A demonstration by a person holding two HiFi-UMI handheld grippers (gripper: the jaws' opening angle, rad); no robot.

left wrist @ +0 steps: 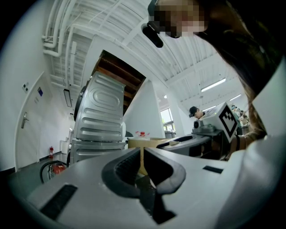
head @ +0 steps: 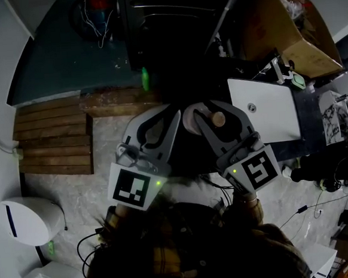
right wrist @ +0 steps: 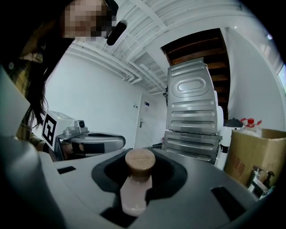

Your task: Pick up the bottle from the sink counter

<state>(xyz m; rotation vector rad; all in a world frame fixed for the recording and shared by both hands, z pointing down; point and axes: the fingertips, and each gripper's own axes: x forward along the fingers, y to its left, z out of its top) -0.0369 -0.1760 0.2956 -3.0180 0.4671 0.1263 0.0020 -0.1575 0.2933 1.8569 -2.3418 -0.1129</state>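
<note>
**A:** Right tool (right wrist: 140, 175) state?
**B:** Pinched on the bottle (right wrist: 135, 191). The pale body is clamped between the pads. The round wooden cap (right wrist: 140, 162) is seen sticking out past them.

**A:** Left tool (left wrist: 142, 154)?
**B:** Pressed together, with only a thin slit seen between the tips. Nothing is held.

**A:** Where is the bottle?
**B:** It is carried in the right tool, in front of the person. In the head view it is seen over the pale stone floor (head: 76, 191). The two tools are held side by side, with their tips near each other.

**A:** What is around them?
**B:** A ribbed metal cabinet (right wrist: 192, 112) is seen beyond the right tool, and a cardboard box (right wrist: 250, 159) to its right. In the head view a white panel (head: 267, 107) is seen just right of the right tool. Wooden slats (head: 54, 139) are seen well to the left.
</note>
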